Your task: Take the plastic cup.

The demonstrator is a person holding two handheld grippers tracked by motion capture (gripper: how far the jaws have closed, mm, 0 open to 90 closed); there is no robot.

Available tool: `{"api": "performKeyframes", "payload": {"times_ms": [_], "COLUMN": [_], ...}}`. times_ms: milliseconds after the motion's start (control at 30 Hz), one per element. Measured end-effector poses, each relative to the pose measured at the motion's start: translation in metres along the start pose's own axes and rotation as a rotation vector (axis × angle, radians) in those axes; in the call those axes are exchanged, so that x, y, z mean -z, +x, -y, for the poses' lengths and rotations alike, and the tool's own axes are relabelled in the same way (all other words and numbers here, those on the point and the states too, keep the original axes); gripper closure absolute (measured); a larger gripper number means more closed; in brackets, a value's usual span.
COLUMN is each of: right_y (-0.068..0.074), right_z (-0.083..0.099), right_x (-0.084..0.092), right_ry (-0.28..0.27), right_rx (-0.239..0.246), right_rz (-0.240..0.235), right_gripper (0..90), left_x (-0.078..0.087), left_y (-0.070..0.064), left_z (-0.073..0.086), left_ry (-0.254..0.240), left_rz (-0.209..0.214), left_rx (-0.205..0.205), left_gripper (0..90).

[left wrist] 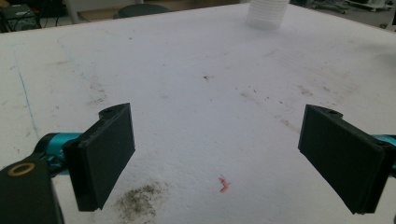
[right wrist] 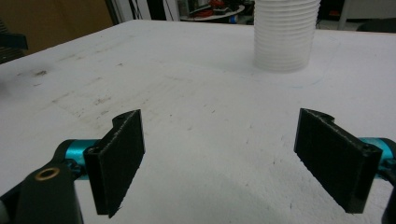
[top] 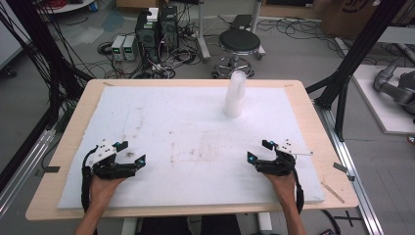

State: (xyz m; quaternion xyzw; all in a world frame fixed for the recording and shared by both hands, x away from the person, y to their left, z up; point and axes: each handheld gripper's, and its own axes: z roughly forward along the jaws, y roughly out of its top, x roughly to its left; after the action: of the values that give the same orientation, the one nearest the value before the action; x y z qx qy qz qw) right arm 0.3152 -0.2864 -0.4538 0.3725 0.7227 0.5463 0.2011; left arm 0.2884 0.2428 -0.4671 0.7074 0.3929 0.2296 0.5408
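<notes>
A tall stack of clear plastic cups (top: pixel 234 94) stands upright on the white foam sheet (top: pixel 186 127), toward the far side and a little right of centre. The same stack (right wrist: pixel 285 32) rises straight ahead in the right gripper view and sits far off at the top in the left gripper view as a ribbed base (left wrist: pixel 266 14). My left gripper (top: pixel 130 152) rests low near the front left of the sheet, jaws wide apart and empty (left wrist: pixel 219 158). My right gripper (top: pixel 259 151) mirrors it at the front right, also open with nothing between the jaws (right wrist: pixel 219 158).
The foam sheet covers a wooden table (top: pixel 63 142) and bears faint stains, a dark smudge (left wrist: pixel 140 200) and a small orange scrap (left wrist: pixel 223 184). Beyond the far edge stand a black stool (top: pixel 239 44) and electronics with cables (top: pixel 151 34). Black frame posts (top: pixel 350 58) flank the table.
</notes>
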Motion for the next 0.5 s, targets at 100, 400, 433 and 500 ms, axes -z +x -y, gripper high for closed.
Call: {"api": "performKeyframes", "payload": {"times_ms": [100,400,433,500], "right_y": [0.0006,0.0004,0.0001,-0.0002], "right_z": [0.0003,-0.0005,-0.0006,-0.0010], "right_x": [0.0008,-0.0003,-0.0004,-0.0006], "right_ry": [-0.008,0.008,0.009,0.015], "right_rx": [0.007,0.014,0.013,0.009], "right_rz": [-0.005,-0.034,-0.041,-0.053], "right_gripper": [15.7,15.7,15.7,15.7], "left_x": [0.0001,-0.0001,-0.0003,-0.0004], "left_y": [0.0005,-0.0007,-0.0007,-0.0007], "left_z": [-0.0001,-0.0001,-0.0002,-0.0002], "left_ry": [0.001,0.002,0.003,0.003], "left_rz": [-0.002,-0.003,-0.003,-0.004], "left_rx": [0.000,-0.010,-0.013,-0.012], "left_gripper": [10.6,10.6,10.6,10.6]}}
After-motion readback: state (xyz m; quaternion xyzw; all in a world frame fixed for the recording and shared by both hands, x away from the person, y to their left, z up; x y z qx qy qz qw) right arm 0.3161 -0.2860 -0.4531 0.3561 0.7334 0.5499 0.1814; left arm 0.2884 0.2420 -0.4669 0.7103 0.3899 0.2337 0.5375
